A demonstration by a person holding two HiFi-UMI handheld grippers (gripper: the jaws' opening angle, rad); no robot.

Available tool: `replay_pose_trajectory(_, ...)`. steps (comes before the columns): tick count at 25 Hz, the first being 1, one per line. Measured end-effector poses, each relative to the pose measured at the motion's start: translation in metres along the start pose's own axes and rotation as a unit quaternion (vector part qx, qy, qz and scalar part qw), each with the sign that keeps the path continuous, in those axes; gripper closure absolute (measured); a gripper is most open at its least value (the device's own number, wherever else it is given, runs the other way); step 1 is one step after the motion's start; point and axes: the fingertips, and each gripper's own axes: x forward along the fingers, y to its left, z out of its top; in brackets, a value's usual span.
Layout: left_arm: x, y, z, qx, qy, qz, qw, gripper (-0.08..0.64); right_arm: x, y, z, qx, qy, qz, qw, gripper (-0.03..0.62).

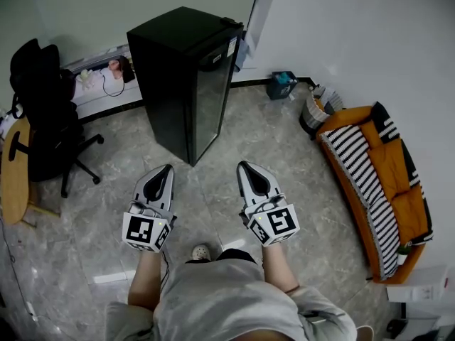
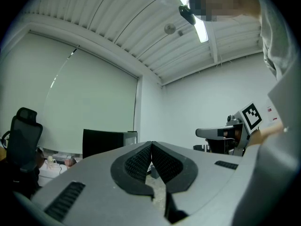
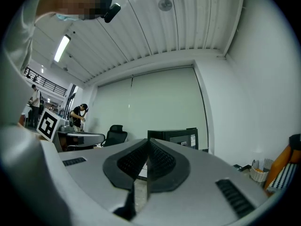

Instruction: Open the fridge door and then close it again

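Observation:
A tall black fridge (image 1: 186, 77) stands on the grey tiled floor against the far wall, its door closed. It shows beyond the jaws in the left gripper view as the fridge (image 2: 107, 141) and in the right gripper view as the fridge (image 3: 175, 137). My left gripper (image 1: 165, 169) is held level a short way in front of the fridge, shut and holding nothing. My right gripper (image 1: 244, 166) hangs beside it, also shut and holding nothing. Both point toward the fridge without touching it. The left gripper (image 2: 151, 145) and right gripper (image 3: 147, 142) show pads pressed together.
A black office chair (image 1: 44, 112) and a wooden table edge (image 1: 15, 169) stand at the left. An orange and striped sofa (image 1: 377, 183) runs along the right wall. A small bin (image 1: 282, 85) and a basket (image 1: 313, 112) sit by the wall. A person stands far off in the right gripper view.

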Motion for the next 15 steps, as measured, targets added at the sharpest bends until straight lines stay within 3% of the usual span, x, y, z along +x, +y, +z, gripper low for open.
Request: replay_pose_trajectory(15,0.034,0.011,-0.018,-0.017,0.017,-0.008,0.9997,0.545,0.019,-0.026,-0.018,0.005,0.017,-0.014,1.0,0.569)
